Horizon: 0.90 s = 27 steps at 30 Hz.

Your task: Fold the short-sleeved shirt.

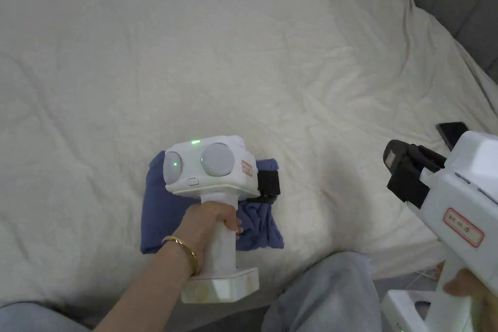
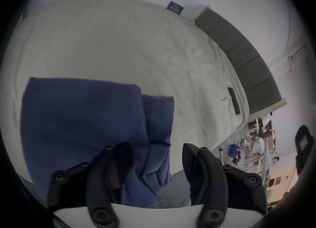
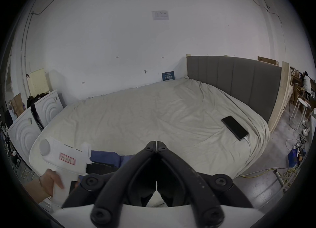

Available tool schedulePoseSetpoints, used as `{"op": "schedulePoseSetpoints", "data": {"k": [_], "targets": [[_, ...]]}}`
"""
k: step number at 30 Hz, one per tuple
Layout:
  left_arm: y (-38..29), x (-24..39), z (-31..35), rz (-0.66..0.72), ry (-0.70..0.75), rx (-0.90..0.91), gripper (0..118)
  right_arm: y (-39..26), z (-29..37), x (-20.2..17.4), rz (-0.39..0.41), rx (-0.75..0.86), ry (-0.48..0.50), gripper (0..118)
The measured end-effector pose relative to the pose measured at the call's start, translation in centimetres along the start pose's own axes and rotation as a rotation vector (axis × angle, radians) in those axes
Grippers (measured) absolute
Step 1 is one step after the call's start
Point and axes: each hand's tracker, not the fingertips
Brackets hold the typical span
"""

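The dark blue short-sleeved shirt (image 1: 163,211) lies folded into a small, compact rectangle near the front edge of the bed. A hand holds my left gripper (image 1: 268,186) just above the shirt's right side. In the left gripper view its jaws stand open (image 2: 155,154) over the shirt (image 2: 82,120), with a loose bunched edge of cloth lying between them, unpressed. My right gripper (image 1: 401,172) hangs in the air to the right, apart from the shirt. Its jaws are shut with nothing in them (image 3: 156,143). The right gripper view also shows the shirt (image 3: 104,157) beside the left gripper's white body (image 3: 59,156).
A wrinkled cream sheet (image 1: 292,56) covers the bed. A black phone (image 3: 235,127) on a cable lies near the bed's right edge, by the grey headboard (image 3: 239,81). The person's grey trouser legs (image 1: 330,289) are at the bed's front edge. White panels (image 3: 24,129) lean at the far left.
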Motion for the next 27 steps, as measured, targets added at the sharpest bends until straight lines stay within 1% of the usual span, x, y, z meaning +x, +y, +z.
{"op": "schedulePoseSetpoints", "data": {"k": [2, 3, 4, 5, 6, 7, 8, 9, 11, 12, 14, 16, 18, 20, 24, 27], "targets": [[-0.4, 0.4, 0.4, -0.048, 0.024, 0.034, 70, -0.1, 0.1, 0.0, -0.001, -0.004, -0.006, 1], [-0.6, 0.5, 1.1, -0.075, 0.017, 0.066, 70, -0.1, 0.0, 0.1, -0.002, -0.006, -0.01, 1], [-0.9, 0.7, 2.2, -0.087, -0.02, 0.118, 69, -0.2, -0.1, 0.2, -0.003, -0.01, -0.011, 1], [-0.9, 0.7, 2.9, -0.1, -0.032, 0.158, 61, -0.2, -0.2, 0.3, -0.005, -0.014, -0.011, 1], [-1.0, 0.9, 3.7, -0.123, -0.013, 0.212, 41, -0.3, -0.4, 0.3, -0.007, -0.018, -0.01, 1], [-1.1, 1.2, 4.3, -0.147, 0.032, 0.261, 26, -0.3, -0.6, 0.2, -0.007, -0.022, -0.009, 1], [-1.4, 1.6, 4.9, -0.182, 0.096, 0.31, 12, -0.3, -0.7, 0.1, -0.008, -0.024, -0.007, 1], [-1.6, 1.8, 5.0, -0.218, 0.157, 0.341, 2, -0.4, -0.8, 0.0, -0.009, -0.025, -0.004, 1], [-2.0, 1.5, 5.3, -0.253, 0.195, 0.335, 1, -0.4, -0.9, -0.2, -0.014, -0.028, 0.008, 1], [-2.4, 1.4, 5.7, -0.236, 0.165, 0.327, 0, -0.4, -1.0, -0.4, -0.013, -0.029, 0.015, 1], [-3.6, 0.5, 7.4, -0.224, 0.156, 0.368, 0, -0.4, -1.2, -0.9, -0.001, -0.028, 0.025, 1], [-5.0, -0.5, 9.4, -0.247, 0.223, 0.474, 0, -0.4, -1.7, -2.0, 0.025, -0.03, 0.044, 1], [-6.2, -1.7, 11.1, -0.283, 0.317, 0.561, 0, -0.6, -2.2, -3.0, 0.034, -0.03, 0.069, 1], [-7.0, -3.1, 12.5, -0.275, 0.407, 0.628, 0, -0.8, -2.9, -4.4, 0.044, -0.035, 0.098, 1], [-8.2, -5.7, 15.5, -0.212, 0.474, 0.737, 0, -1.8, -5.0, -8.1, 0.098, -0.053, 0.171, 1], [-9.2, -6.5, 17.1, -0.23, 0.517, 0.787, 0, -3.2, -7.4, -11.1, 0.116, -0.092, 0.212, 1]]}}
